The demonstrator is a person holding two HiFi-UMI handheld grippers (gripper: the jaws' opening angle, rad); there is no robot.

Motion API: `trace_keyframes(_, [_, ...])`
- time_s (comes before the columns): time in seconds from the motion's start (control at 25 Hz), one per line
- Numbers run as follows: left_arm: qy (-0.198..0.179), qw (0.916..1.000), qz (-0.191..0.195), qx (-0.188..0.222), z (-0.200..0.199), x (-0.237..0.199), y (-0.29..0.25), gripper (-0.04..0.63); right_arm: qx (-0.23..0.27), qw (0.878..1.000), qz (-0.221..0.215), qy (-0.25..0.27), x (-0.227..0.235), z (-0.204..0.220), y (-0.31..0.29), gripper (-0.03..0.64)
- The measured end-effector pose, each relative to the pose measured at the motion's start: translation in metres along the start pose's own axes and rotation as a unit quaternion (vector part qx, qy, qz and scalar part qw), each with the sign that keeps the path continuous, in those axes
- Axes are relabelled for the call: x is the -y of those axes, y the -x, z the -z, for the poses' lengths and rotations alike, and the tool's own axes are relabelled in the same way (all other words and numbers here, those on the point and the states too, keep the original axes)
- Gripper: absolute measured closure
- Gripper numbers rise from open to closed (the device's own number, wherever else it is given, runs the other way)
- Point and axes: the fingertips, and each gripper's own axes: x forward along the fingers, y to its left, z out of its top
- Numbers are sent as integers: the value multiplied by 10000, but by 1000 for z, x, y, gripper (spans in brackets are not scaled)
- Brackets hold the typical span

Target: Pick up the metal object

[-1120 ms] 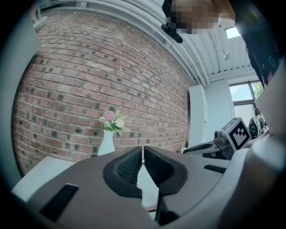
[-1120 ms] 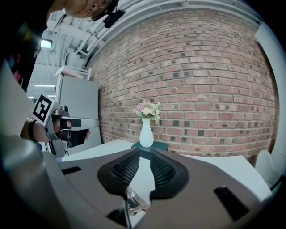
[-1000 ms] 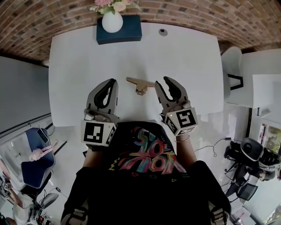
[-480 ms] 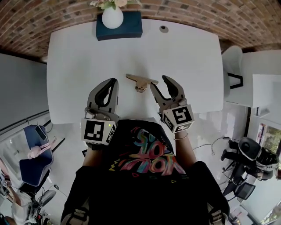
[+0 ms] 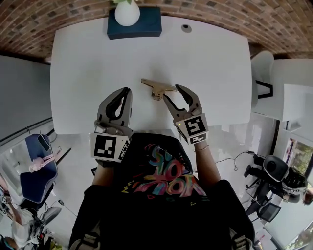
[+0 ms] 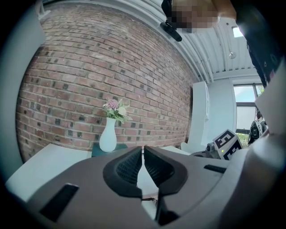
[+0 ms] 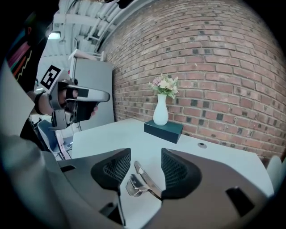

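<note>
A brass-coloured metal object (image 5: 157, 88), a flat bar with a clip-like lump in the middle, lies on the white table (image 5: 83, 63). My right gripper (image 5: 173, 93) is just in front of it and angled down at it. Its jaws have just been opening and now stand wide. In the right gripper view the metal object (image 7: 142, 181) lies on the table between the two pads (image 7: 114, 170), which do not touch it. My left gripper (image 5: 125, 93) hovers to the left of the object, apart from it. Its jaws (image 6: 143, 156) are together with nothing between them.
A white vase (image 5: 127, 12) of flowers stands on a dark blue box (image 5: 139, 28) at the table's far edge, with a round cable grommet (image 5: 186, 28) beside it. A brick wall lies beyond. A white chair (image 5: 261, 68) stands at the right. The table's near edge is by my body.
My right gripper has dropped and moved in toward the metal object, rolling a little. Its jaws have spread wider and now flank the object. The left gripper has hardly moved.
</note>
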Motion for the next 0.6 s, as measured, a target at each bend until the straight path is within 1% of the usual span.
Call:
trace_keyframes(0.2, [28,10000,8,-82,11,-1,0,561,-221,9994,-183,171,-9,24,-13,402])
trace_keyframes(0.4, [19,9998,25,-192,21,-1,-1,561,-348,9976,-351,478,-17,48,-24,388])
trace_keyframes(0.6, [41,9996,-25,-282,31,-6,-1,561,-627,9948,-464,659,-19,76,-39,387])
